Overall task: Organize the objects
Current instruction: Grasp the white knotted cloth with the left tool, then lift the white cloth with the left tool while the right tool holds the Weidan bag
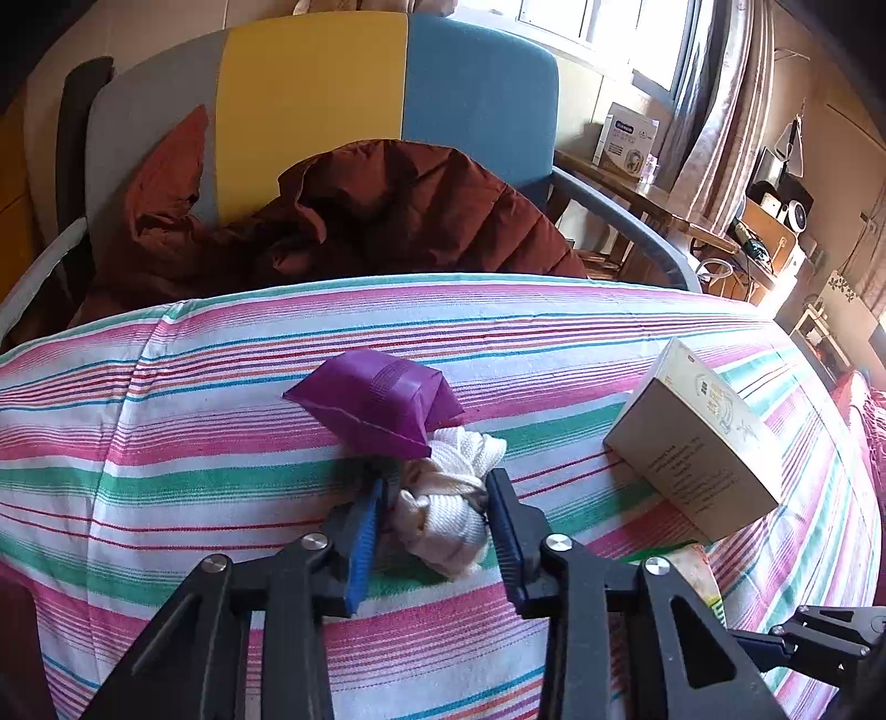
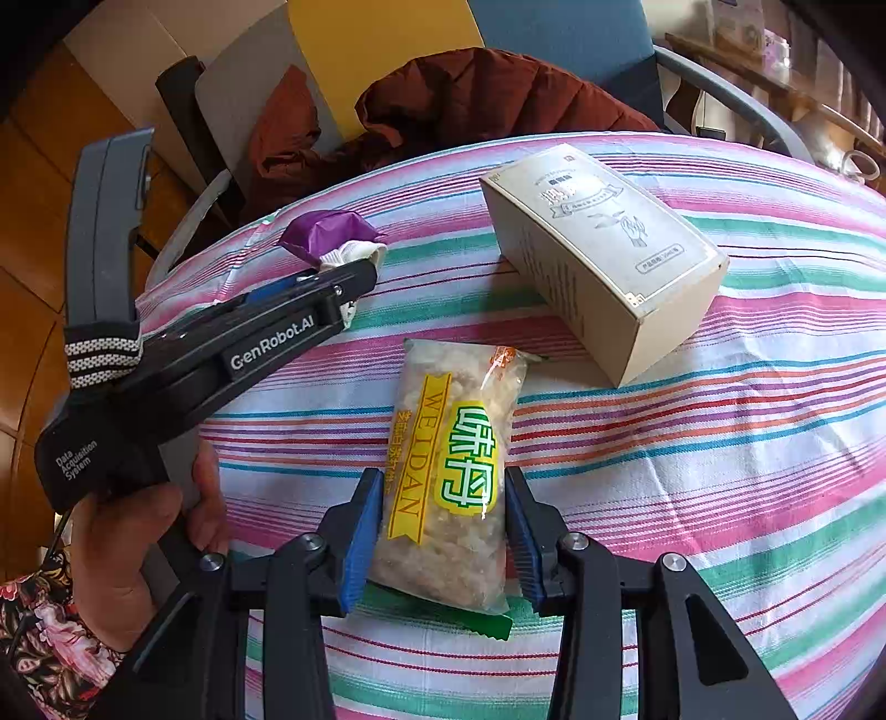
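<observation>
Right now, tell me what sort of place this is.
Probably a lived-in home room: a surface under a pink, green and white striped cloth, a grey, yellow and blue chair holding a rust-red quilted jacket, and a curtained window.

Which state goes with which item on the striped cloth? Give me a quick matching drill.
Items:
1. white knitted cloth bundle
2. clear snack packet with yellow label
3. purple foil pouch
4. beige cardboard box

States:
A. lying free, touching the bundle
B. clamped by the left gripper
C. standing alone, ungripped
D. clamped by the right gripper

Pairs: 1-B, 2-D, 3-A, 4-C
</observation>
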Motion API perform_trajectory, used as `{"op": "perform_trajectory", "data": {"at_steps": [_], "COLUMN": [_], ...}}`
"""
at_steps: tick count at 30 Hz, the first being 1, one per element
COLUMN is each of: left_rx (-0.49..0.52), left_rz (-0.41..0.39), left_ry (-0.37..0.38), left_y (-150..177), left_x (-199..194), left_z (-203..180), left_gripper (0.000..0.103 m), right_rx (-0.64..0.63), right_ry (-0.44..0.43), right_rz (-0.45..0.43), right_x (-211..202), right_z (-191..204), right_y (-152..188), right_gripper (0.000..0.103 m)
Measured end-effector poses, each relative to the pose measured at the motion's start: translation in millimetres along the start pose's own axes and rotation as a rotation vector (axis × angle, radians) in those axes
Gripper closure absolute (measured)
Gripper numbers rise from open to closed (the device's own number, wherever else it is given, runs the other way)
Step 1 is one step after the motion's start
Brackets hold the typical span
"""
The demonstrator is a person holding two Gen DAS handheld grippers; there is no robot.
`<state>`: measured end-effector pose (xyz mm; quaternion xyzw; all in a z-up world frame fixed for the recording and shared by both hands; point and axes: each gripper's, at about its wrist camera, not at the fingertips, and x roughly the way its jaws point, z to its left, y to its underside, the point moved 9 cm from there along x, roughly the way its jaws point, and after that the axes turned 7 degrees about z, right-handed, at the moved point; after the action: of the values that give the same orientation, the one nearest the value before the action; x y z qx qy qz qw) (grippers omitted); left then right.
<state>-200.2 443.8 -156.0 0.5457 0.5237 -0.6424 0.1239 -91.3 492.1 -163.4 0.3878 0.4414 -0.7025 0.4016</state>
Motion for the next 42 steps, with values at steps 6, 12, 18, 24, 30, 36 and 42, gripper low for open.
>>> {"op": "perform_trajectory", "data": {"at_steps": [6, 12, 18, 24, 30, 36, 42], "left_rx": [-0.02, -0.043, -0.052, -0.055, -0.073, -0.124, -0.121], "left_rz": [-0.02, -0.034, -0.052, -0.07, -0.082, -0.087, -0.077], "left_ry": [0.008, 0.005, -0.019, -0.032, -0.042, -0.018, 0.016], "left_y": [20.4, 42.9, 69.6, 95.8, 120.5, 144.2, 162.5], "left_x": [-17.0, -36.3, -57.9, -79.3, -97.6, -114.7, -127.2], "left_z": [7.4, 17.7, 28.7, 39.4, 55.8, 65.8, 59.4], "left_gripper": [0.071, 0.071, 0.071, 0.071, 0.071, 0.071, 0.072], "right_rx": [-0.015, -0.042, -0.052, -0.106, -0.171, -0.197, -0.218], "right_ry": [0.008, 0.029, 0.011, -0.024, -0.041, -0.067, -0.083], "right_rz": [-0.005, -0.014, -0.031, -0.045, -0.048, -0.044, -0.053], "right_x": [0.9, 4.4, 1.3, -0.9, 4.3, 9.4, 8.9], "right_z": [0.3, 5.4, 7.5, 25.4, 43.1, 54.2, 60.8], "right_y": [-1.5, -5.2, -6.6, -3.5, 1.1, 5.5, 6.9], "right_gripper": [0.059, 0.06, 0.061, 0.061, 0.061, 0.061, 0.061]}}
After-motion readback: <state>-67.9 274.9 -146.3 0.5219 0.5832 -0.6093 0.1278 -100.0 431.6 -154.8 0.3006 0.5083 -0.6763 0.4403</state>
